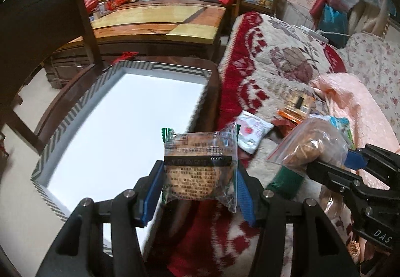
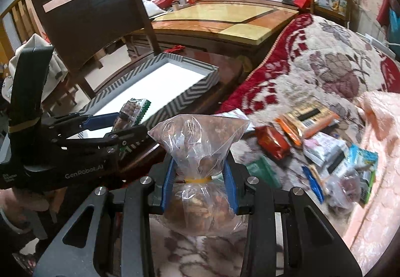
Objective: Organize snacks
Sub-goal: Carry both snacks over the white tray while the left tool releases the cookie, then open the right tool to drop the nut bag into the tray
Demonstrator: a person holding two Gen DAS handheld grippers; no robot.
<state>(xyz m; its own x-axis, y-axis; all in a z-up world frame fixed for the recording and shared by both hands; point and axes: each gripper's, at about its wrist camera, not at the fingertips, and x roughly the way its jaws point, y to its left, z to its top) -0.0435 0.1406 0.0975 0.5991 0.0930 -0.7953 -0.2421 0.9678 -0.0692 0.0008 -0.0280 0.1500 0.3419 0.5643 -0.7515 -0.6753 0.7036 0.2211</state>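
left gripper (image 1: 200, 184) jaws clamped on wrapped biscuit packet (image 1: 200, 167). right gripper (image 2: 200, 182) jaws clamped on clear nut bag (image 2: 200, 152) at tied neck. ahead of left jaws: chevron tray (image 1: 75, 117). right of right jaws: loose snacks (image 2: 322, 149) on blanket (image 2: 325, 64).

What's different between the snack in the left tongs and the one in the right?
The wrapped cake in the left tongs is one flat sealed packet with printed text; the clear bag in the right tongs is lumpy, unprinted, and cinched by a yellow band. Both are see-through and clamped above the blanket.
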